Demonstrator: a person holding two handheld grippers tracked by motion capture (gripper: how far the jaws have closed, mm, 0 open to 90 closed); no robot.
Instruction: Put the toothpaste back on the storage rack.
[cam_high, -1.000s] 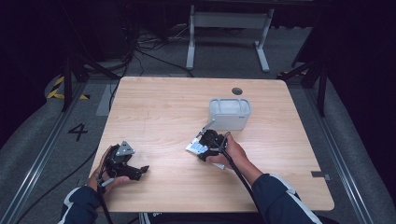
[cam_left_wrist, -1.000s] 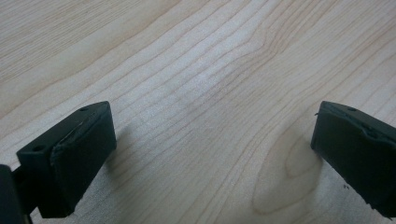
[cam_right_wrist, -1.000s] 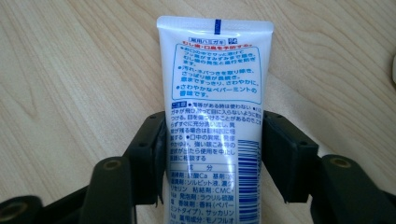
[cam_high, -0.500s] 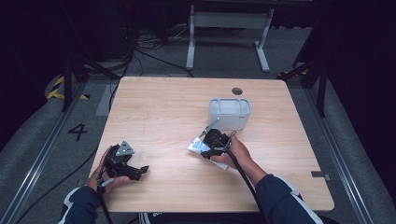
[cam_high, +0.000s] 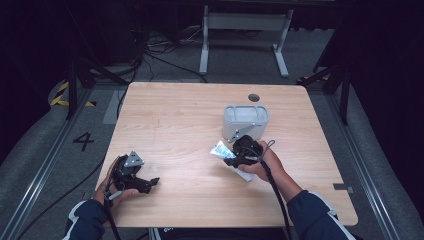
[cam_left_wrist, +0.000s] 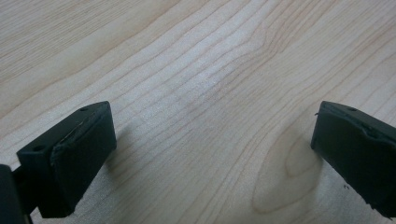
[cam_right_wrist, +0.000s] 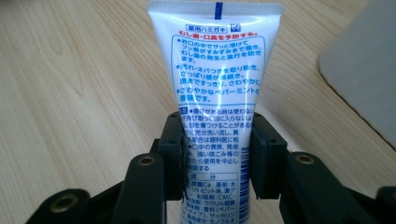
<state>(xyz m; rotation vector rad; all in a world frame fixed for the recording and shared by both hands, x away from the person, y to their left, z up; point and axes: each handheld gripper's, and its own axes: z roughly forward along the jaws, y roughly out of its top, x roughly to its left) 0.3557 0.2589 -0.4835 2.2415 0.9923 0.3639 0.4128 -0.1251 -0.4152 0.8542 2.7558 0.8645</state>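
A light wooden table (cam_high: 170, 115) with a round cable hole (cam_high: 254, 97) stands on grey carpet (cam_high: 45, 145) bearing a painted number 4 (cam_high: 83, 141). Behind it are a white table frame (cam_high: 245, 22), tangled black cables (cam_high: 150, 50) and yellow-black hazard tape (cam_high: 62, 95); the surroundings are dark.

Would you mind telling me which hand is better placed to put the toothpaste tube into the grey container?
The right. The right gripper is already shut on the toothpaste tube, right beside the grey container. The left gripper is open over bare table at the near left, far from both.
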